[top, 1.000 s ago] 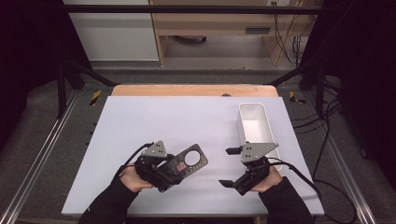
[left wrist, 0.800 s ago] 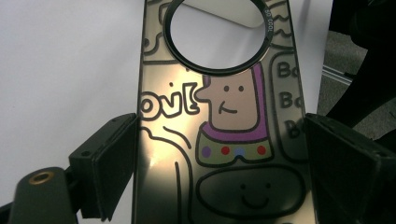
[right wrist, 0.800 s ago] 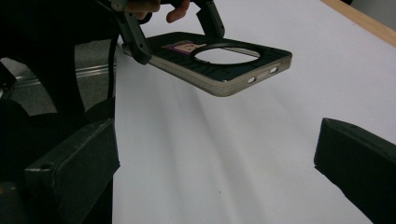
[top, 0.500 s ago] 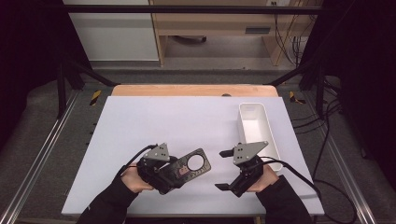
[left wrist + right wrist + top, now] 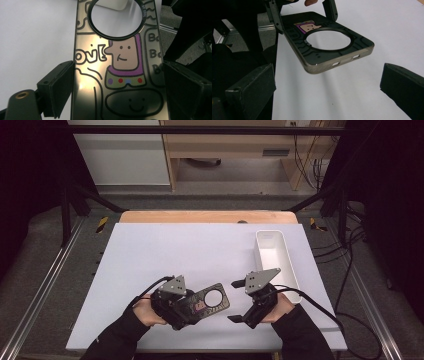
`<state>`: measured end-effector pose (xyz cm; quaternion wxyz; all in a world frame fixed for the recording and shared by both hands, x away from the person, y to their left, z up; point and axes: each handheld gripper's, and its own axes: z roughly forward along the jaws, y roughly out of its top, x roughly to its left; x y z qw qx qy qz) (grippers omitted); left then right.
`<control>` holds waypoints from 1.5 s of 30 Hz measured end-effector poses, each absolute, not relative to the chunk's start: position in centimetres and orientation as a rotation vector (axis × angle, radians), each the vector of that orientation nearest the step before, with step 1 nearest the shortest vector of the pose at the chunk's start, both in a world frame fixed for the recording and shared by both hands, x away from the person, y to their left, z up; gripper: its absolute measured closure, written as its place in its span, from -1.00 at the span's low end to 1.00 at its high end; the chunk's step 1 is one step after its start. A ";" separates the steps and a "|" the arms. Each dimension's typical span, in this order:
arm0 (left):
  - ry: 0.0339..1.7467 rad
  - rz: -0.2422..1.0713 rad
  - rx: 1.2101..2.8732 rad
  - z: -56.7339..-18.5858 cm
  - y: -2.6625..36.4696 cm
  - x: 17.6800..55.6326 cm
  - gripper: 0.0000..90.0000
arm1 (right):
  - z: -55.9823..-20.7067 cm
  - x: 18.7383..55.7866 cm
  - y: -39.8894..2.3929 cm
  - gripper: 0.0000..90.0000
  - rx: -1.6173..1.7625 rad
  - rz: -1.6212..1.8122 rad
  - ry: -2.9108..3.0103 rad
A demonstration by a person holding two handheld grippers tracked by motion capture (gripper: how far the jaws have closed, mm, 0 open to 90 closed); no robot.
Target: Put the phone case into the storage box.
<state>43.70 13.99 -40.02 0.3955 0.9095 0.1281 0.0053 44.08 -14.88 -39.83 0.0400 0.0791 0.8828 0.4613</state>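
Left tongs [image 5: 186,307] clamped on phone case [image 5: 207,301]; right tongs [image 5: 239,301] spread wide, holding nothing

Case gripped by its two long edges, held just above the desk [image 5: 165,250], its ring-hole end jutting toward the right tongs, near but apart. Cartoon print on the case back. White tray [image 5: 280,265] beyond the right hand [image 5: 280,307], toward the desk's right edge

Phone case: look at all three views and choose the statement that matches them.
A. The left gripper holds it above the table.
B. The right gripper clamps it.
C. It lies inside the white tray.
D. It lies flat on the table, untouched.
A: the left gripper grips the phone case by its long edges, and the right gripper view shows it raised above the table.
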 end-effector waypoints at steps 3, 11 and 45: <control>0.305 -0.004 2.302 -39.9 13.8 43.7 -0.74 | -39.7 44.2 -14.7 -0.99 0.228 1.409 2.718; 0.242 -0.024 2.303 -39.9 13.4 43.4 -0.74 | -39.7 44.4 -14.3 -0.99 0.195 1.416 2.756; 0.114 -0.069 2.295 -39.9 11.2 42.5 -0.74 | -41.0 44.1 -13.3 -0.91 0.084 1.505 2.879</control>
